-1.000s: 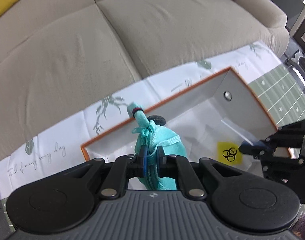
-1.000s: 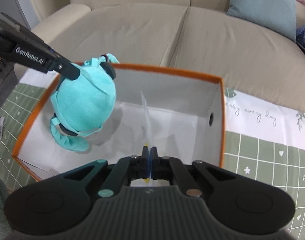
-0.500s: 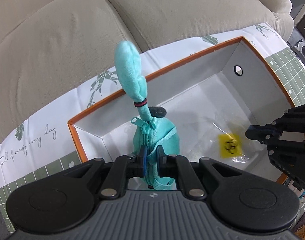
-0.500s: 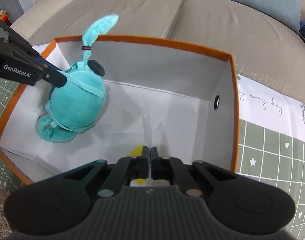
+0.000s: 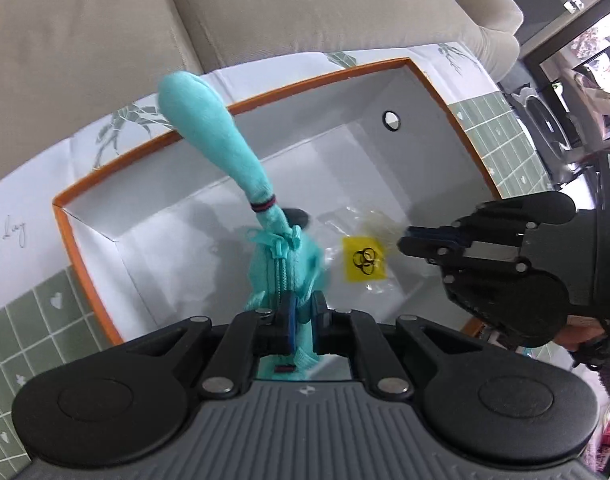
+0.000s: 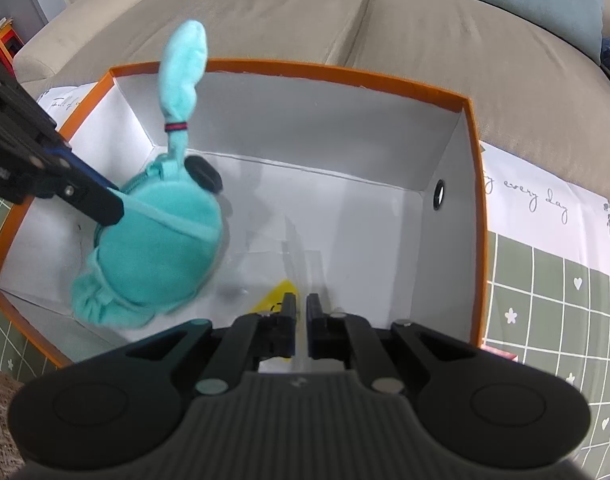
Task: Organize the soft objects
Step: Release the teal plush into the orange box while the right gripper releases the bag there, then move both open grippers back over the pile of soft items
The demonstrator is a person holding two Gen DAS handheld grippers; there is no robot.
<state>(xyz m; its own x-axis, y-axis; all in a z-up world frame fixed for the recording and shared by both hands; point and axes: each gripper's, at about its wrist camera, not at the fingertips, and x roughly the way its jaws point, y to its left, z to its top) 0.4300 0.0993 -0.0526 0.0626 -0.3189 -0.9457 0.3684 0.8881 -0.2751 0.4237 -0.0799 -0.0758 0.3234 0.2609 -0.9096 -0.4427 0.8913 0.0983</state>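
Beige sofa (image 6: 289, 12) and a green-checked cloth (image 6: 545, 304) frame both views; we read each from lower edge upward. Lower centre, left wrist view: left gripper (image 5: 301, 314), jaws closing, pads pinching the teal fabric of the plush toy (image 5: 283, 268). Lower centre, right wrist view: right gripper (image 6: 301, 320), jaws opening by a hair, w/ a thin edge of the clear plastic bag (image 6: 301, 256) running between them; whether the pads grip it we cannot tell. Mid-frame: orange-rimmed box (image 6: 471, 152), white inside. Toy body sits low in the box's left part, approx. on the floor; its long ear (image 6: 183, 64) sticks up past the rim at upper left. Bag w/ yellow label (image 5: 365, 258) lies on the box floor, just beside the toy. Progress, as we judge it: toy is in the box but not yet released; letting go remains. No other soft items in view.
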